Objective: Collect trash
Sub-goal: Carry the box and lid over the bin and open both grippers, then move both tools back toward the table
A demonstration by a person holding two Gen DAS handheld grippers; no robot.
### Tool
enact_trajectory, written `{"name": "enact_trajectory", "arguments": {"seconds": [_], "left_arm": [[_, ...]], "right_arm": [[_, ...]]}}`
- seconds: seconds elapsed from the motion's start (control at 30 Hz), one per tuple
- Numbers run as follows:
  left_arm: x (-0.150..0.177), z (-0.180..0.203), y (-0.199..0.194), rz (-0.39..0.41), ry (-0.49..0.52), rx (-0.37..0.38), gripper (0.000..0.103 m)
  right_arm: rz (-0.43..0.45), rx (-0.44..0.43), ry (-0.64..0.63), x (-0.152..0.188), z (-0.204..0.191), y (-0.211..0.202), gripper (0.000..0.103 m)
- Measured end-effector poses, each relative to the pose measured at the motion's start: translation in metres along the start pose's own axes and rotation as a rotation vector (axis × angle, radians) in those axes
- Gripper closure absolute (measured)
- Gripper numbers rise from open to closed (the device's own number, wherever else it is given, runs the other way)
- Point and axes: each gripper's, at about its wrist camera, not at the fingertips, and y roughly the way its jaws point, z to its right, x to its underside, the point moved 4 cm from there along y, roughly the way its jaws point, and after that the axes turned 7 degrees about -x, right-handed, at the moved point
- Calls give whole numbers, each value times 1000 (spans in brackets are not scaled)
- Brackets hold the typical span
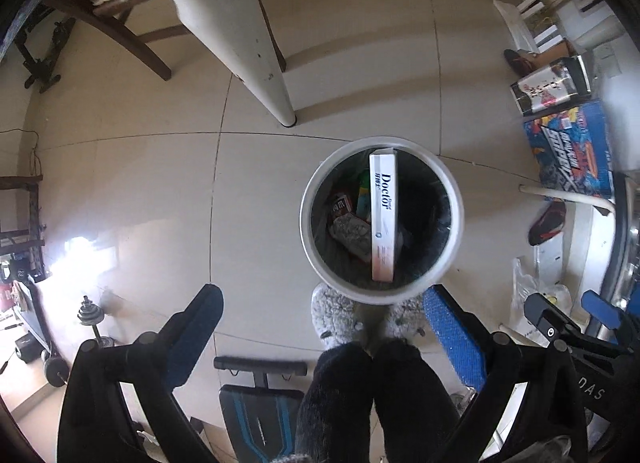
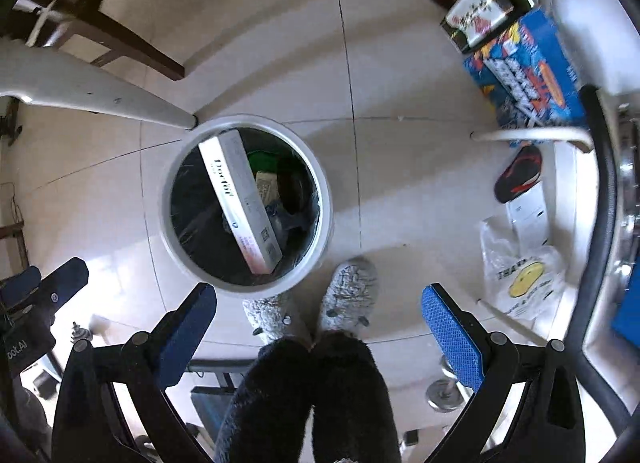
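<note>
Hanging wide apart and gripping nothing: left gripper (image 1: 322, 329) and right gripper (image 2: 319, 317), textured blue pads. Sitting straight ahead below both, round white plastic bin (image 1: 382, 219) with black liner, holding long white cardboard box (image 1: 383, 215) leaning inside, crumpled wrappers beside it.

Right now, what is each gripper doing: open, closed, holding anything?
Left gripper: open, fingers wide apart, holding nothing.
Right gripper: open, fingers wide apart, holding nothing.

Pale tiled floor (image 1: 160, 191) (glare-streaked) under a white table leg (image 1: 256, 63) and dark wooden chair (image 2: 120, 35).
</note>
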Motion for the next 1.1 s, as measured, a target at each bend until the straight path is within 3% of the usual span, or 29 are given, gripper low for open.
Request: {"name": "enact_trajectory", "arguments": {"seconds": [0.43,0.73,0.9,1.1], "left_arm": [[49,-20,-140,20,0,32,0],[71,-29,-242,90,25,53,0],[55,-35,-300,207,24,75,0],[-15,-25,-366,373,26,51,0]], "right_arm": [[66,-52,-17,46,-23,-169,0],[96,-96,-41,82,-42,-295,0],[130,-154,-25,86,-53,-355,0],[267,-229,28,43,-55,-433,0]]}}
